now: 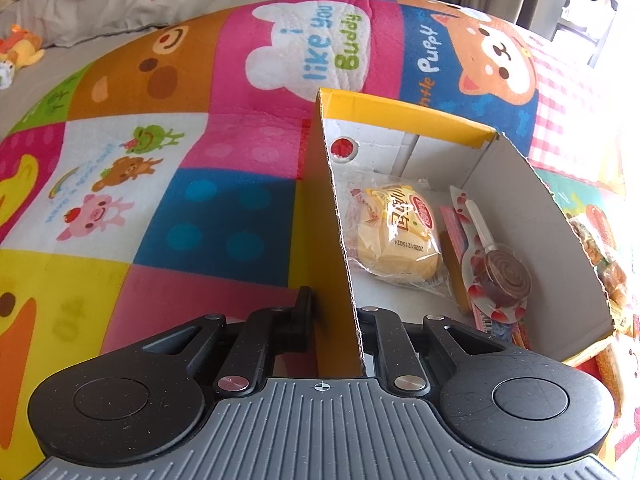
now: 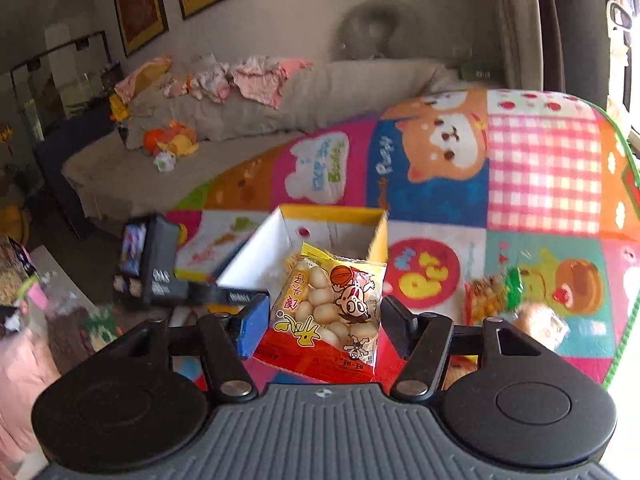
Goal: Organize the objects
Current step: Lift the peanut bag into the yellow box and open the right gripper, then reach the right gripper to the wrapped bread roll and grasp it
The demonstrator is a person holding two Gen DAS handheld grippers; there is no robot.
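Two claws, left claw pinching box wall, right claw gripping one snack bag, perhaps three inside.

- Left wrist view: I look steeply down from just above the cardboard box, close against its left wall, play mat beyond.
- Right wrist view: I look from higher and farther back, tilted less, across the mat to the sofa and wall.
- Shared: box, mat, sofa.
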